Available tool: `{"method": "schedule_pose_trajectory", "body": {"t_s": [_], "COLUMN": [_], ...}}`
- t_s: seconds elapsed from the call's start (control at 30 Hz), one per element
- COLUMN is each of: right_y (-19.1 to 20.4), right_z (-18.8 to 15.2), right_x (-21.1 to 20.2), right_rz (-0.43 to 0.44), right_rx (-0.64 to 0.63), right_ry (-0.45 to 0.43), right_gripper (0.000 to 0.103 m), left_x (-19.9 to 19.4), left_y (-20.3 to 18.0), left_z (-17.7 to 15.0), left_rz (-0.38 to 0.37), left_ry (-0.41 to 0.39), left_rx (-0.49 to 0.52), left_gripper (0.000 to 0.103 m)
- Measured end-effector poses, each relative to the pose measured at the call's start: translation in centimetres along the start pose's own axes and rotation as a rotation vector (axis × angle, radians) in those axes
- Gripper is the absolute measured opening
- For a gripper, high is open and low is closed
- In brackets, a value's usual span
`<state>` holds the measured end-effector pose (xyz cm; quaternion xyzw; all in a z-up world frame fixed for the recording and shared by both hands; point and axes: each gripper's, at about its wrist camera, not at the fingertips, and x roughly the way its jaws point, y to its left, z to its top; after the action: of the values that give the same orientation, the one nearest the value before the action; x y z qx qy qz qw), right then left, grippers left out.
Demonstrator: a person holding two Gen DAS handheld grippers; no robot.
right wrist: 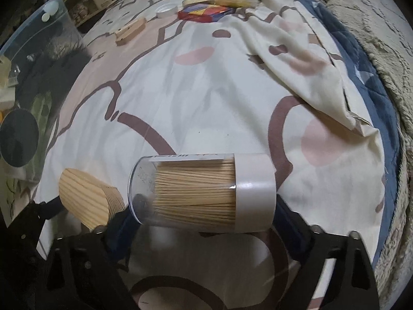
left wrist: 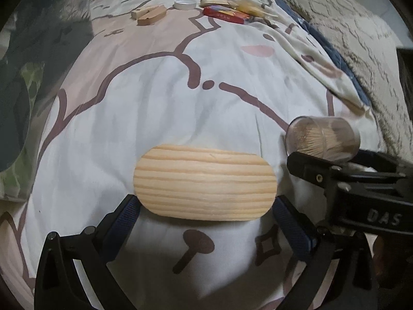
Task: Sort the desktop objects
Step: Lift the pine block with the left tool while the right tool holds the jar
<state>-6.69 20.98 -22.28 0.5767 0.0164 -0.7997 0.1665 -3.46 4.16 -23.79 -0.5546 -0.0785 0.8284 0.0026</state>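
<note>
Two grippers loaded, both over the bed sheet [left wrist: 160,108]. Left gripper [left wrist: 205,208] clamps the oval wooden block [left wrist: 204,183] by its ends. Right gripper [right wrist: 204,215] grips the toothpick jar [right wrist: 204,193], lying sideways, white cap to the right. At the sheet's far edge: red box [left wrist: 227,14], white lid [left wrist: 184,4], wooden pieces [left wrist: 151,14].

Work surface ahead of the fingers: printed bedsheet [left wrist: 160,98], cream with brown outlines. Right of the fingers: blue quilt edge [right wrist: 382,103], beige textured blanket [right wrist: 387,18]. Left: clear plastic bin [right wrist: 33,38]. Lighting dim.
</note>
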Motion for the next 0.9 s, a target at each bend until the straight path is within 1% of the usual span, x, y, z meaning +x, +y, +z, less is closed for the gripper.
{"method": "schedule_pose_trajectory", "body": {"t_s": [0.03,0.17,0.3,0.5,0.6,0.73,0.83,0.9], "right_y": [0.0,0.6,0.2,0.3,0.6,0.7,0.9,1.2], "right_z": [-0.1,-0.1,-0.2,-0.3,-0.1,-0.4,-0.4,-0.5], "right_x": [-0.2,-0.4,-0.8,-1.2,-1.3,-1.4,-1.0,-0.6], "right_rz": [0.005,-0.017,-0.027,-0.034,-0.046,-0.062,-0.072,-0.086], "right_rx": [0.004,0.018,0.037,0.043,0.052,0.056,0.047,0.028], "right_ry": [-0.007,-0.029,-0.042,-0.044,-0.054,-0.052,-0.038,-0.019], "right_gripper": [0.084,0.084,0.084,0.084,0.084,0.084,0.084,0.084], "left_x": [-0.2,-0.7,-1.2,-1.0,-0.8,-0.4,-0.3,-0.4], "left_y": [0.1,0.5,0.5,0.0,-0.2,-0.8,-1.0,-0.9], "left_z": [-0.1,-0.2,-0.6,-0.8,-0.7,-0.8,-0.9,-0.8], "left_rz": [-0.009,-0.043,-0.047,-0.015,0.001,0.043,0.061,0.071], "left_ry": [0.0,-0.001,0.001,-0.013,-0.024,-0.034,-0.04,-0.044], "left_rx": [-0.011,-0.052,-0.056,-0.045,-0.055,-0.029,-0.013,-0.007], "left_gripper": [0.103,0.101,0.099,0.099,0.102,0.102,0.102,0.097]}}
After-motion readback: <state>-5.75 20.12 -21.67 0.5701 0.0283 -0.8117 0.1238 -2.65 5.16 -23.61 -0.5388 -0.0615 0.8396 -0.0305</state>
